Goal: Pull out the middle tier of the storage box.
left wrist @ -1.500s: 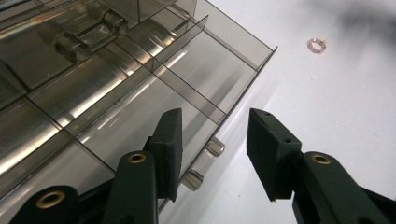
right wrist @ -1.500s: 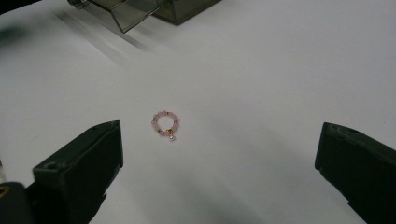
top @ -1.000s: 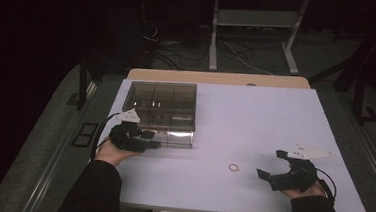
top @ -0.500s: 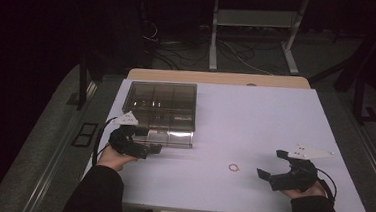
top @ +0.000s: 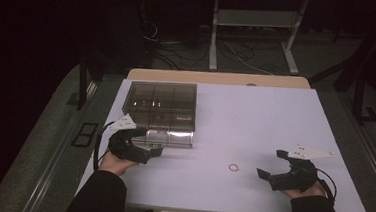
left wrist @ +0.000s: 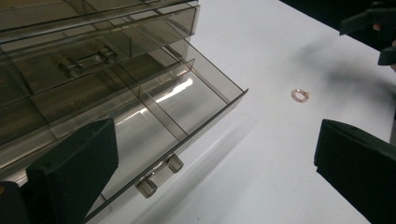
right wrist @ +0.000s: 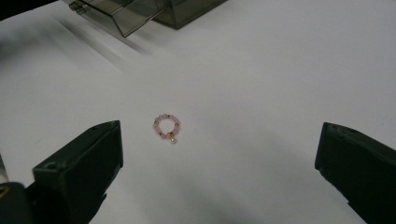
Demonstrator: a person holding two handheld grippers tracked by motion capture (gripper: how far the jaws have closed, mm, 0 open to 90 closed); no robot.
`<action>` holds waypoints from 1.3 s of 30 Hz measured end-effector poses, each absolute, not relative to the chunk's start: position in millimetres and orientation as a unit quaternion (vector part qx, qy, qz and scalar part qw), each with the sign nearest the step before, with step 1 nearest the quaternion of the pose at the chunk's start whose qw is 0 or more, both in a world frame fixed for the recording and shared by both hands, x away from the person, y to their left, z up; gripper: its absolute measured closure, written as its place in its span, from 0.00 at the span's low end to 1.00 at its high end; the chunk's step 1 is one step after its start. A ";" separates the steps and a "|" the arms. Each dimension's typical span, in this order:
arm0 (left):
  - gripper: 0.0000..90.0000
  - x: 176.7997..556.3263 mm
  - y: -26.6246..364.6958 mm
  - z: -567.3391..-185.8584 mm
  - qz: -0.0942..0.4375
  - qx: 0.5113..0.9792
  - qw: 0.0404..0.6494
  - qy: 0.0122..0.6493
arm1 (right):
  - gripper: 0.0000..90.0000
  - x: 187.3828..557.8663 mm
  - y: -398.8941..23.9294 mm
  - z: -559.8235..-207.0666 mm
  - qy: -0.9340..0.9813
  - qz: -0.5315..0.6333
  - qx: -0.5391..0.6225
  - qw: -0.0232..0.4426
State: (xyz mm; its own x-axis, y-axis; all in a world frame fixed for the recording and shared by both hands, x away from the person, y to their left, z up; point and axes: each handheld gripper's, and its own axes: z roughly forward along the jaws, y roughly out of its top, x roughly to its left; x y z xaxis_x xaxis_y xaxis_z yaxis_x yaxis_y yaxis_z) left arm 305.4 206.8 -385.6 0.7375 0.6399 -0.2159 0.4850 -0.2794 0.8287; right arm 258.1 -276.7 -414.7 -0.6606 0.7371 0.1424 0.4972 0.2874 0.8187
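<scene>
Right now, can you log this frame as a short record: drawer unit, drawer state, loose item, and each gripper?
drawer unit: smoky clear box at the table's left rear
drawer: bottom drawer pulled out, looks empty, handle free
loose item: pink bead ring on the table, between the grippers
left gripper: jaws have just been opening, nothing between them, beside the drawer front
right gripper: open, aimed at the ring, not touching it

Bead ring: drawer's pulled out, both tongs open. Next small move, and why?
Probably ease the right tongs forward and down to straddle the bead ring, then close. The ring lies loose on the white table, straight ahead between the open jaws. The drawer stands pulled out, its compartments looking bare, and the left tongs, just opened, hold nothing.
</scene>
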 end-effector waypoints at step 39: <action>0.00 263.6 187.1 -404.2 0.098 0.770 0.527 0.346 | 0.00 258.9 -275.9 -415.6 0.798 0.443 0.390 0.125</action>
State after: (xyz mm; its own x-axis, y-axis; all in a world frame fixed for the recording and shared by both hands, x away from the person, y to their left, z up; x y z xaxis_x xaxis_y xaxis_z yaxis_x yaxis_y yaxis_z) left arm 263.6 187.1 -404.2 0.7412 0.6361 -0.2145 0.4296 -0.2039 0.8797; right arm 258.9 -275.9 -415.6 -0.6646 0.7329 0.1455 0.5110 0.3037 0.8041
